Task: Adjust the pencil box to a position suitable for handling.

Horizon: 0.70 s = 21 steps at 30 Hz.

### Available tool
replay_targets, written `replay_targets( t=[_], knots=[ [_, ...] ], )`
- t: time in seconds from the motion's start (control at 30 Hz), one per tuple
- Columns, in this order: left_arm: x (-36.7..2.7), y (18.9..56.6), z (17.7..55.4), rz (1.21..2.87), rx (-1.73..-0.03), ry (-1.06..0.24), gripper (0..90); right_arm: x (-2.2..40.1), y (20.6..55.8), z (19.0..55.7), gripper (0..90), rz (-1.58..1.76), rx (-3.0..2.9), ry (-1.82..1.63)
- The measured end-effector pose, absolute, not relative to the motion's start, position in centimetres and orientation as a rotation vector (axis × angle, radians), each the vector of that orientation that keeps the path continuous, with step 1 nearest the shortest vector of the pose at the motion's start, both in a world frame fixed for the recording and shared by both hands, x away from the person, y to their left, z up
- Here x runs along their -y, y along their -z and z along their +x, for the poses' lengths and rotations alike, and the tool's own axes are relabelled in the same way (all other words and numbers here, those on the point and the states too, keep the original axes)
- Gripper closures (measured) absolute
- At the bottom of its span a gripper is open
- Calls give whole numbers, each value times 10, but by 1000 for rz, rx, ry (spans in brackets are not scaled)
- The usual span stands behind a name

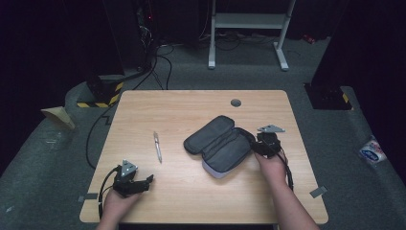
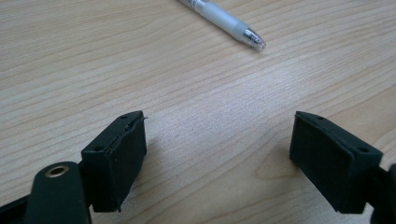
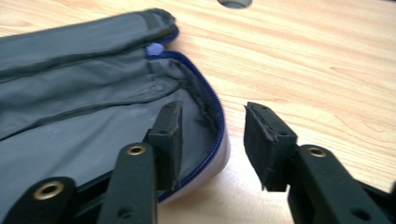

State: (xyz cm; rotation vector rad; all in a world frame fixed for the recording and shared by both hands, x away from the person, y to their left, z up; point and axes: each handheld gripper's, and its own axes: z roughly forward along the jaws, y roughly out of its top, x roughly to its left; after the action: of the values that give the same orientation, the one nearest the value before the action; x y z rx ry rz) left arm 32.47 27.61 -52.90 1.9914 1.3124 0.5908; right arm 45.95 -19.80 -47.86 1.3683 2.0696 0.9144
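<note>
A dark grey pencil case (image 1: 218,143) lies unzipped and spread open in the middle right of the wooden table (image 1: 191,201). My right gripper (image 1: 253,143) is at its right end. In the right gripper view the case (image 3: 84,93) shows a grey lining and a blue zipper edge, and the right gripper (image 3: 212,135) straddles that edge, one jaw inside the case and one outside, with a gap left on both sides. A silver pen (image 1: 157,146) lies left of the case. My left gripper (image 1: 146,182) rests near the front left, open wide over bare wood, with the pen tip (image 2: 224,21) ahead of it.
A round cable hole (image 1: 235,102) sits in the table near its far edge, beyond the case. Past the table stand a white frame (image 1: 249,28) and dark equipment with cables on the floor. A small packet (image 1: 372,151) lies on the floor at the right.
</note>
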Motion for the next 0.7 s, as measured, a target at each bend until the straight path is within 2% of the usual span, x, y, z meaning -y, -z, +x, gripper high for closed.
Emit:
replay_targets(
  t=[0.13, 0.23, 0.37, 0.57, 0.7],
  knots=[
    [-276, 529, 322, 1990, -1288, -588, 266, 198, 487, 468, 671, 1402, -2095, -889],
    [-275, 527, 320, 1980, -1289, -587, 372, 199, 491, 464, 754, 1418, -2096, -903],
    [-266, 524, 317, 1974, -1258, -560, 472, 196, 491, 451, 781, 1375, -2102, -923],
    [-234, 519, 311, 1951, -1171, -511, 516, 193, 496, 421, 763, 1334, -2100, -983],
    [-202, 517, 304, 1960, -1086, -460, 495, 192, 499, 399, 744, 1322, -2090, -1029]
  ],
)
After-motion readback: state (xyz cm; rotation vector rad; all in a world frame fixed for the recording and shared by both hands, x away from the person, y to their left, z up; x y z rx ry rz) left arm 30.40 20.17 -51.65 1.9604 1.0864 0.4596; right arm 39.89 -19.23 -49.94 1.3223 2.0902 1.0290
